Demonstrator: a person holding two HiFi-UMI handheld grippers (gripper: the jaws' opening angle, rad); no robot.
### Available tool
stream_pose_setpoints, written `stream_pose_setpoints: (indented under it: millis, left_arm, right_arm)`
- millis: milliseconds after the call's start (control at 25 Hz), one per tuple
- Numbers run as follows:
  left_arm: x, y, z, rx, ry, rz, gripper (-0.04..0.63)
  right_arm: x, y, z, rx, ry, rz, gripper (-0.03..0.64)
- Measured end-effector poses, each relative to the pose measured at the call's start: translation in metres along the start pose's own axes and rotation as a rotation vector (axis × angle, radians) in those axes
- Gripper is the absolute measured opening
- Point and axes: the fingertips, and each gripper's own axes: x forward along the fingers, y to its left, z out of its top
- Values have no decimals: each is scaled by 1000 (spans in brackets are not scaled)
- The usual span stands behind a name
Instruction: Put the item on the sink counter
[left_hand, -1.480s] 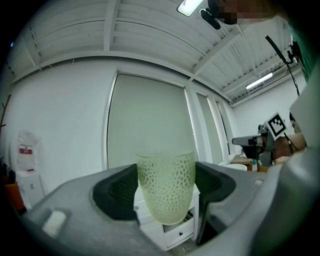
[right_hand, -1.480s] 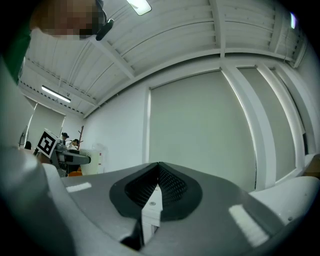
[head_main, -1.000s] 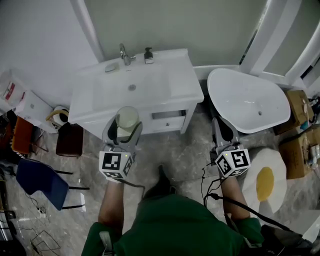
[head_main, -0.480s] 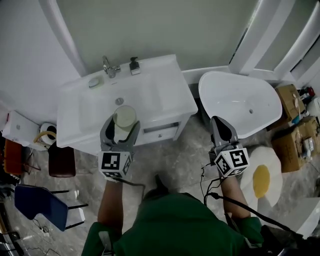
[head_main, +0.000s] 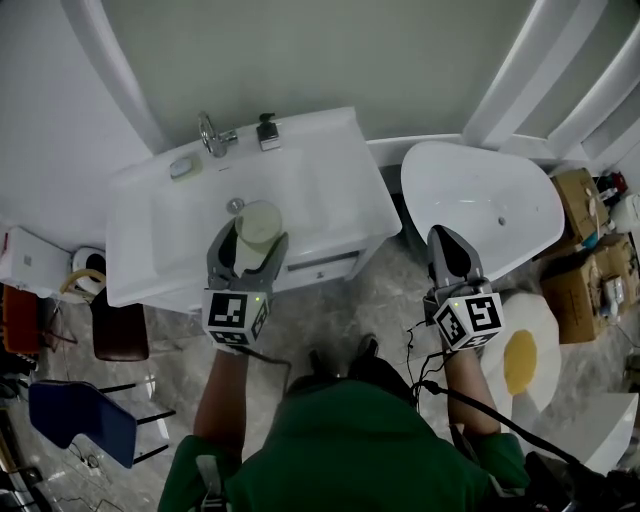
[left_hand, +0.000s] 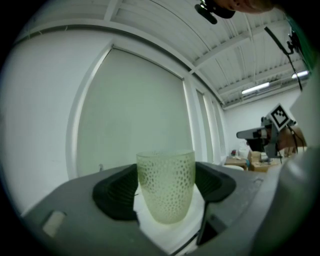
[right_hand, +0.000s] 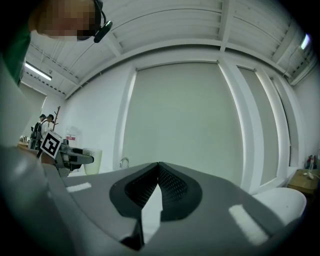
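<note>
Left tool (head_main: 248, 250), pinching the cup (head_main: 258, 220), has advanced toward 12 o'clock over the counter (head_main: 345, 175). Right tool (head_main: 446, 243) stays pressed together, so I'd lower next.

The head view looks steeply down from well above the sink (head_main: 330, 180), with the left gripper (head_main: 250, 240) and right gripper (head_main: 447, 243) low in its frame. Each gripper view sits close behind its own jaws and looks roughly level along them towards the pale wall panel (right_hand: 180, 115) behind the sink, which both share. The left one catches the right gripper at its right edge, and the right one catches the left gripper at its left edge.
</note>
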Motion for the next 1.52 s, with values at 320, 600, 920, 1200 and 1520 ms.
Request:
stream_pose_setpoints:
  millis: [320,600,920,1200,1520]
  left_arm:
    - [57,0,-8,3,28,6,351]
    - [135,-6,-6,-2,39,56,351]
    - [218,-20,-1,-20,59,113,351]
    - [263,-28,-7,0,64,114,351]
    - [314,-11,-33,0,92,68,351]
  right_arm:
    - [48,-40,-13,24,17,32,-3]
    - [107,-108,-12,31,11,99,-3]
    - [158,-200,-12,60,9,140,-3]
    - [179,-232,-25,41,30,151,-3]
    - [210,-247,-49,51,92,123,-3]
